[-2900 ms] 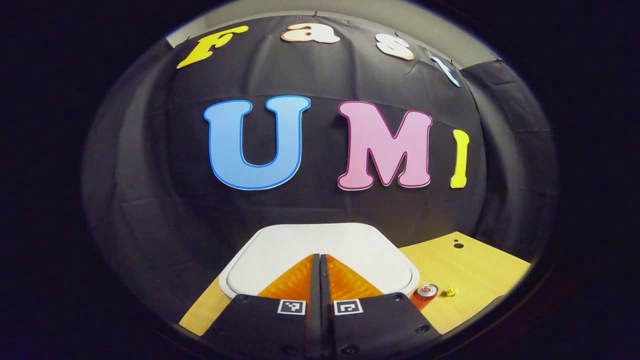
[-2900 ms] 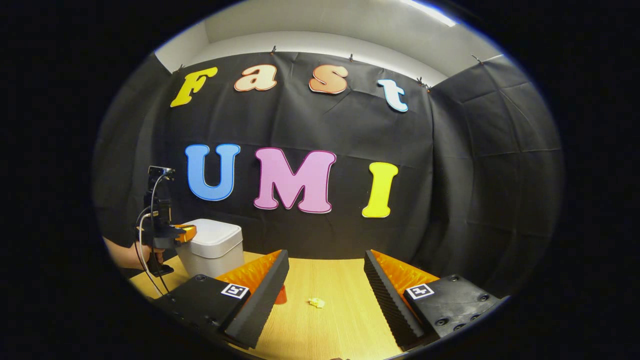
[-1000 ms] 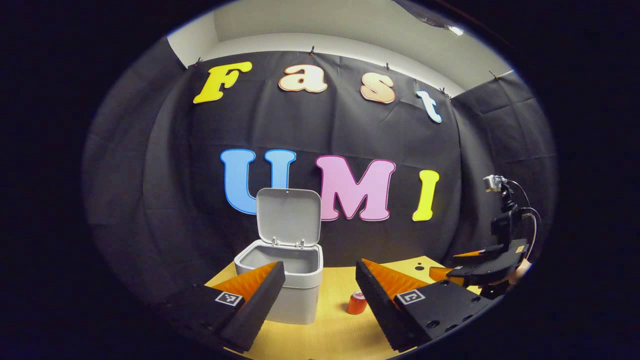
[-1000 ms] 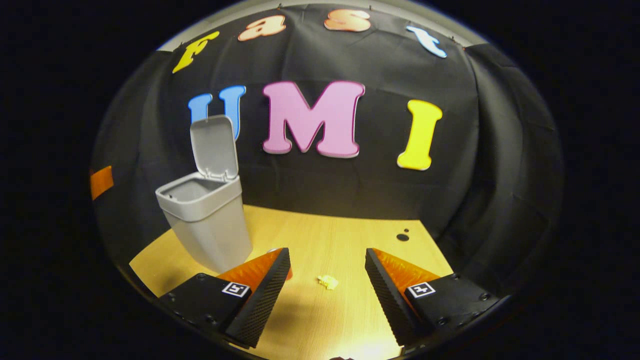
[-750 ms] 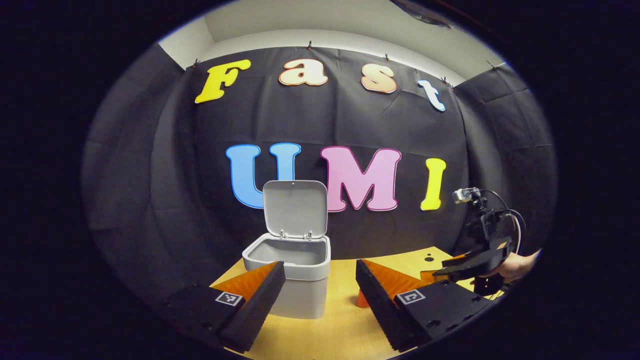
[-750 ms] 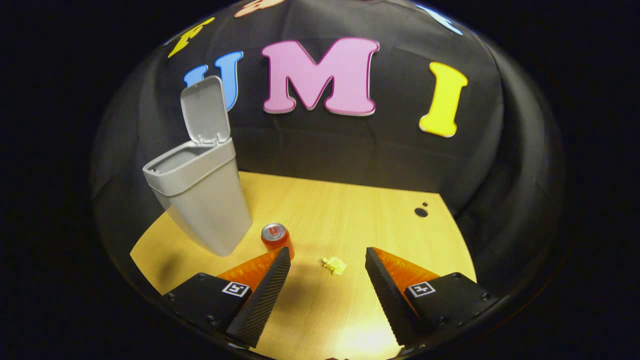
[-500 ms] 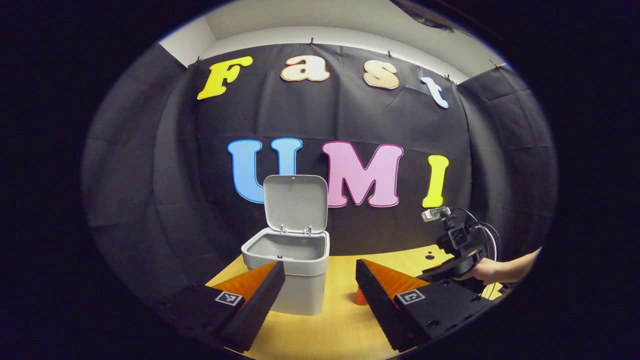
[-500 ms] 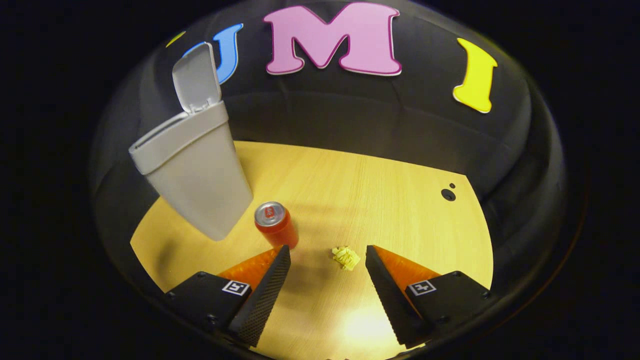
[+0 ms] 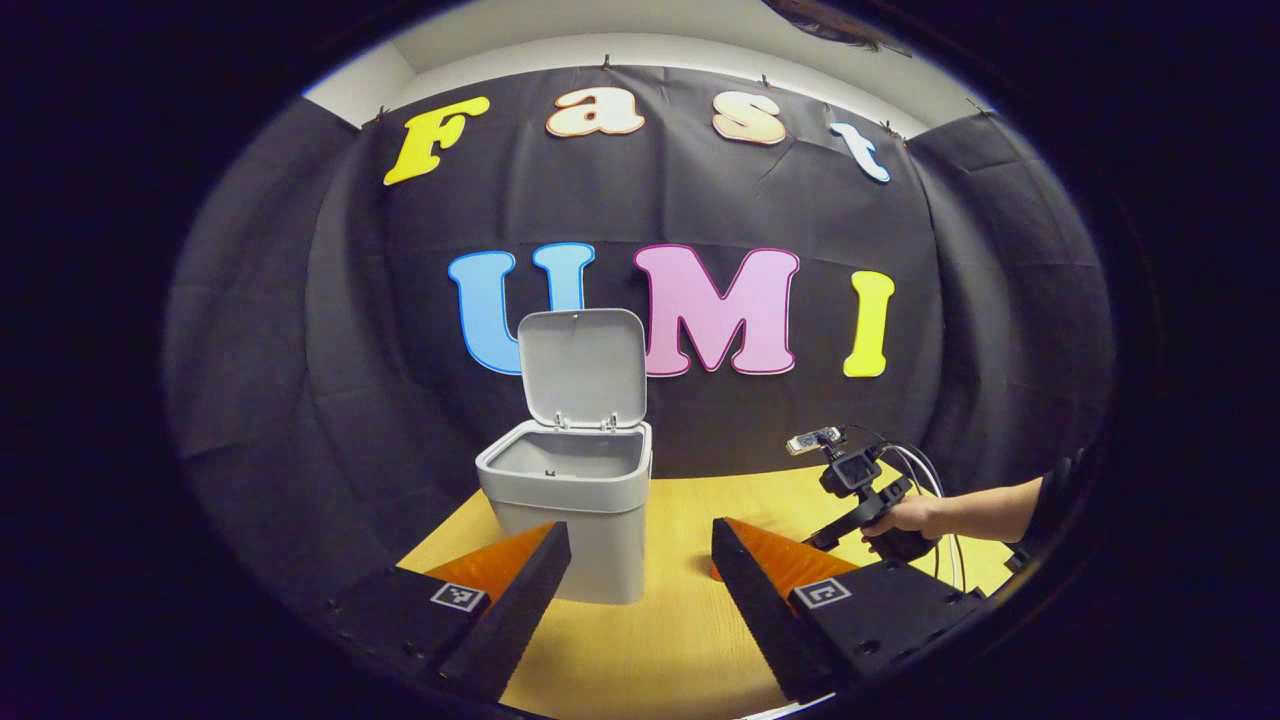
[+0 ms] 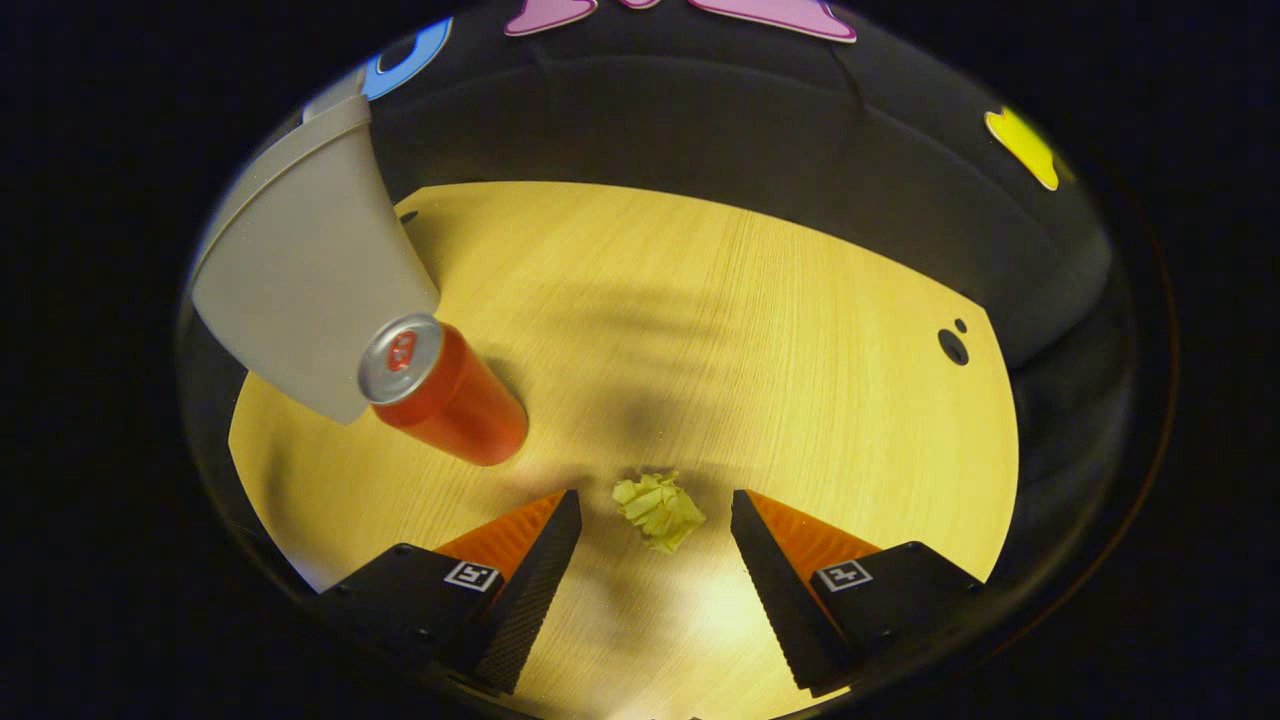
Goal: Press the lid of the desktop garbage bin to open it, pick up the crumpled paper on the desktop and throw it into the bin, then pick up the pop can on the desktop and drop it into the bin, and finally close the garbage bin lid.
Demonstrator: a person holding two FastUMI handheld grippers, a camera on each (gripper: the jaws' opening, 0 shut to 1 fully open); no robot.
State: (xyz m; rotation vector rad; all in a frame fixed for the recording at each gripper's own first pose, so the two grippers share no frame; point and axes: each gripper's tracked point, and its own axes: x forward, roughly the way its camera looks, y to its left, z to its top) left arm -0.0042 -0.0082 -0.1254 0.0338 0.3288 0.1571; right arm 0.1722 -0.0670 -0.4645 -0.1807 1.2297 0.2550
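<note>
Bin lid (image 9: 583,365) stood open; my right tongs (image 10: 655,520), spread, straddled the paper (image 10: 658,511); can (image 10: 440,390) remained on the worktop (image 10: 760,330).

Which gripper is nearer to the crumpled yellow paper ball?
Right. The right gripper is open with the crumpled yellow paper ball between its fingers; the left gripper waits near the grey plastic bin.

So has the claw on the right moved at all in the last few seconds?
Yes. The right claw has come down toward the wooden desktop, closing in on the crumpled yellow paper, which now lies between its open fingers.
</note>
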